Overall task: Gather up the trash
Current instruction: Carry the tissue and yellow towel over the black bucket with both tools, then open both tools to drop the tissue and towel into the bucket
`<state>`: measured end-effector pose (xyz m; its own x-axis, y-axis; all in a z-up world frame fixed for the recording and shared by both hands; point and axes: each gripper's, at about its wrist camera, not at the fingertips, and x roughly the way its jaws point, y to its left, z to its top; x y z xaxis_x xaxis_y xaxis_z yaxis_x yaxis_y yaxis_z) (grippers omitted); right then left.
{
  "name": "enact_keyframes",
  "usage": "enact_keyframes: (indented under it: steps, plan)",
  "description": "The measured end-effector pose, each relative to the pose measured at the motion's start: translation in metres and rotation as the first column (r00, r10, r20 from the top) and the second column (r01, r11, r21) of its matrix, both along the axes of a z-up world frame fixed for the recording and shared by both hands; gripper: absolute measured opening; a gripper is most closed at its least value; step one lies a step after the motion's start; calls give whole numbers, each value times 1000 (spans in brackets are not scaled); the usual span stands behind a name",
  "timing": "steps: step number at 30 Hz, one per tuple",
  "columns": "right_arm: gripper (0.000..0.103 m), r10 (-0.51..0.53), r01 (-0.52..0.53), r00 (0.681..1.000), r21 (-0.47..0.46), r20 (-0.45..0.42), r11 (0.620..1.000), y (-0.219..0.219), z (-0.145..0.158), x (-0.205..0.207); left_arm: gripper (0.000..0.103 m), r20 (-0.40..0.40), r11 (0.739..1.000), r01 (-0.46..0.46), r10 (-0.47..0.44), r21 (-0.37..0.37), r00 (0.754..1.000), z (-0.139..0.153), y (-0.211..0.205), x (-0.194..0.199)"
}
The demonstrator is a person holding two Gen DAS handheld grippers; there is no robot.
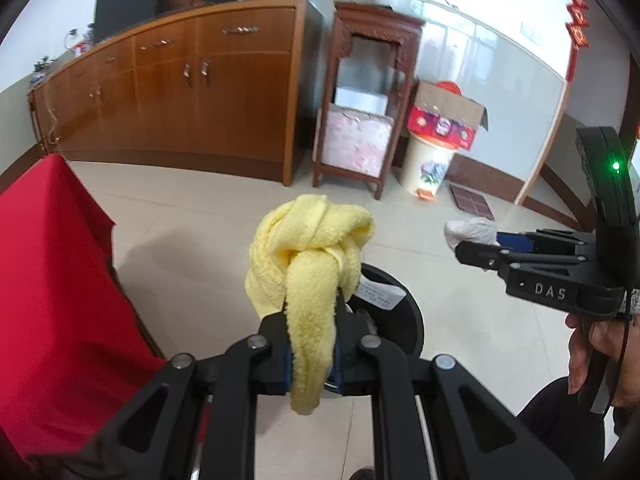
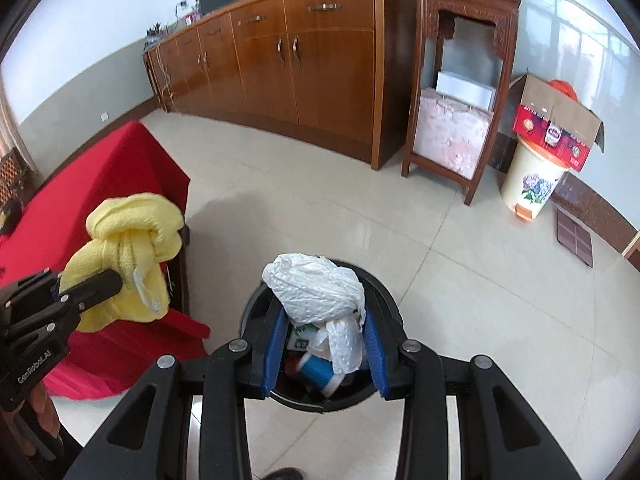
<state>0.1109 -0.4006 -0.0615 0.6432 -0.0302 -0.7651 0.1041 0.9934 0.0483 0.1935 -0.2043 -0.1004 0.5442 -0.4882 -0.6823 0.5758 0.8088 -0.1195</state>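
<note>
Below, pale tiled floor [image 2: 460, 280], wooden sideboard [image 2: 312, 64].

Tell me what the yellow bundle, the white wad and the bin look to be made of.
Yellow bundle: terry cloth, likely a towel; fuzzy looped pile, knotted, matte, clamped in the left tongs.
White wad: paper towel or tissue; embossed dimples, crumpled, between the right tongs.
Bin: probably plastic; smooth black rim with slight sheen.

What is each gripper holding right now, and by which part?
The left gripper pinches the knotted yellow towel by its tail below the knot. The right gripper clamps the crumpled white tissue by its lower end.
</note>
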Motion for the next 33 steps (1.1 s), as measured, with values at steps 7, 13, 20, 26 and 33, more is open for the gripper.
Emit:
enact_keyframes:
  steps: [7,13,20,26,33]
  plan:
    - [39,62,-62,995,-3,-76,998,-13,-46,10,16,-56,998,55,-54,13,997,-29,-25,13]
    - [39,137,-141,979,-11,-148,990,-20,-86,31,16,-94,994,106,-102,40,990,-54,-47,28]
    - [68,269,-288,922,-30,-280,957,-16,-146,58,75,-139,990,122,-112,65,984,-91,-59,48]
    - [103,159,-201,940,-113,-301,973,-36,-159,64,103,-122,989,-60,77,137,990,-99,-27,54]
    - [103,-17,-4,990,-148,-142,989,-37,-100,41,103,4,979,-192,192,67,981,-46,-7,29]
